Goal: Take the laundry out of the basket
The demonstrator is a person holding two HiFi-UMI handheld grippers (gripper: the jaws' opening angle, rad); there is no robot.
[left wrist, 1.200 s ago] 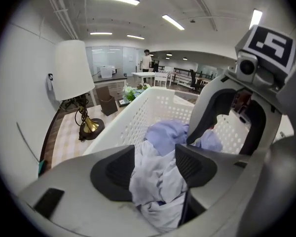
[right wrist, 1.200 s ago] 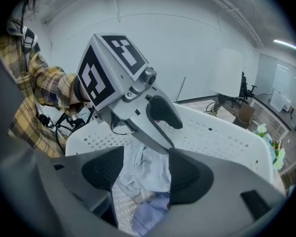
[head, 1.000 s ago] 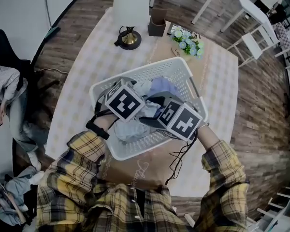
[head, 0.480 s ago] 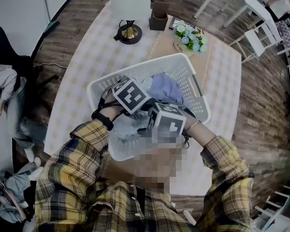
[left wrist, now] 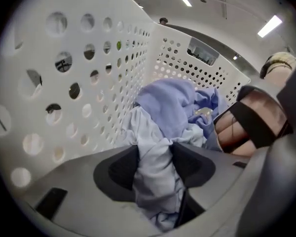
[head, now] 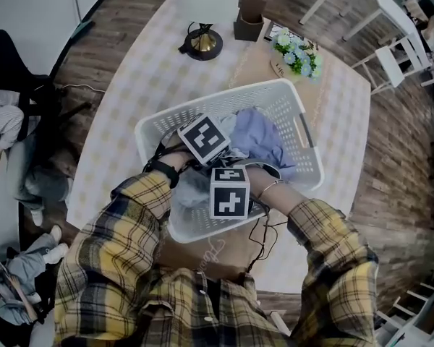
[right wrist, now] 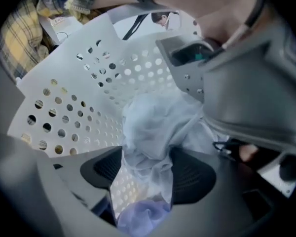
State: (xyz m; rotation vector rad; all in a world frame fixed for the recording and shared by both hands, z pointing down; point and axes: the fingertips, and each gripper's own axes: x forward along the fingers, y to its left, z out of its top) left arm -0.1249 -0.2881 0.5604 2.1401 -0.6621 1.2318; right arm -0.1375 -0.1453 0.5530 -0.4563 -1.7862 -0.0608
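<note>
The white perforated basket (head: 166,125) stands on the table with laundry inside. A lavender garment (head: 259,139) lies at its far right, a pale blue garment (head: 190,192) at its near left. Both grippers reach down into it; only the left marker cube (head: 202,137) and the right marker cube (head: 229,191) show from above. My left gripper (left wrist: 155,154) has just been closing and its pads pinch a fold of the pale blue garment (left wrist: 155,181), with the lavender garment (left wrist: 163,102) behind. My right gripper (right wrist: 145,157) has just been opening; pale cloth (right wrist: 158,122) hangs loose between its jaws.
On the checked tablecloth (head: 130,85) behind the basket are a lamp base (head: 205,42), a brown box (head: 249,24) and a flower bunch (head: 300,53). White chairs (head: 398,42) stand at the right. A seated person (head: 7,121) is at the left. Basket wall (left wrist: 89,83) is close on the left.
Both grippers have sunk deeper into the basket. The right marker cube has rolled and drawn toward the basket's near side. The left cube has shifted slightly right.
</note>
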